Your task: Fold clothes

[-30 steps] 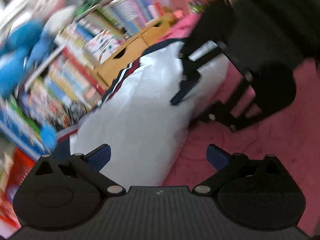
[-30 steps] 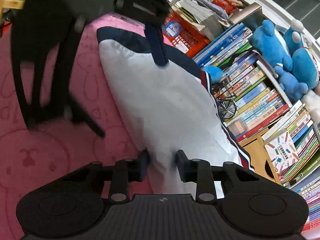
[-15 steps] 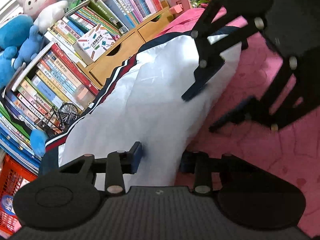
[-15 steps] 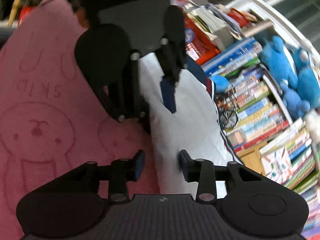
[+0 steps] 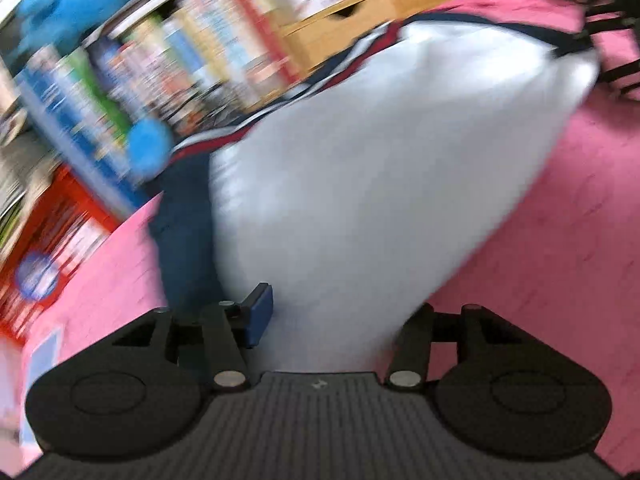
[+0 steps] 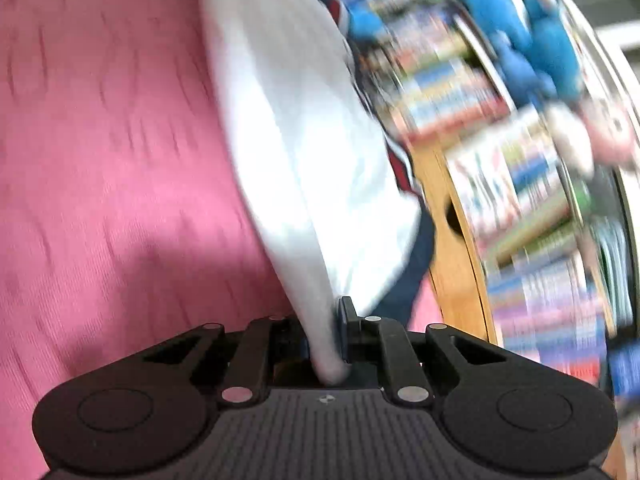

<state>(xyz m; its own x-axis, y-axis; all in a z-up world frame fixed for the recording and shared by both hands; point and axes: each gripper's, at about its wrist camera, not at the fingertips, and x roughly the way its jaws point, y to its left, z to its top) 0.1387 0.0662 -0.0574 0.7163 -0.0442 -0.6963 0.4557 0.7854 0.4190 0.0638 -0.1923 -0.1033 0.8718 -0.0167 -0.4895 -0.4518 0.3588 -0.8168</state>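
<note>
A white garment (image 5: pixel 380 184) with navy and red trim lies bulging on the pink mat (image 5: pixel 560 240). In the left wrist view its near end fills the gap of my left gripper (image 5: pixel 340 316). Those jaws are opening, one blue pad (image 5: pixel 259 316) shows bare beside the cloth, and the other finger is half covered by it. In the right wrist view the garment (image 6: pixel 304 140) narrows to a fold that runs down between the jaws of my right gripper (image 6: pixel 332 314), which are closing and pinch it. Blurred dark gripper parts (image 5: pixel 612 4) show at the garment's far corner.
Shelves packed with books (image 5: pixel 208 56) and blue plush toys (image 6: pixel 520 36) run along the garment's far side, with a wooden drawer unit (image 5: pixel 360 20) and a red basket (image 5: pixel 52 248). Pink mat (image 6: pixel 120 140) spreads on the other side. Both views are motion-blurred.
Both views have swung sideways and blurred. The right jaws narrowed onto a fold of the garment. The left jaws stand wider than half a second ago. The other gripper has receded to the far corner.
</note>
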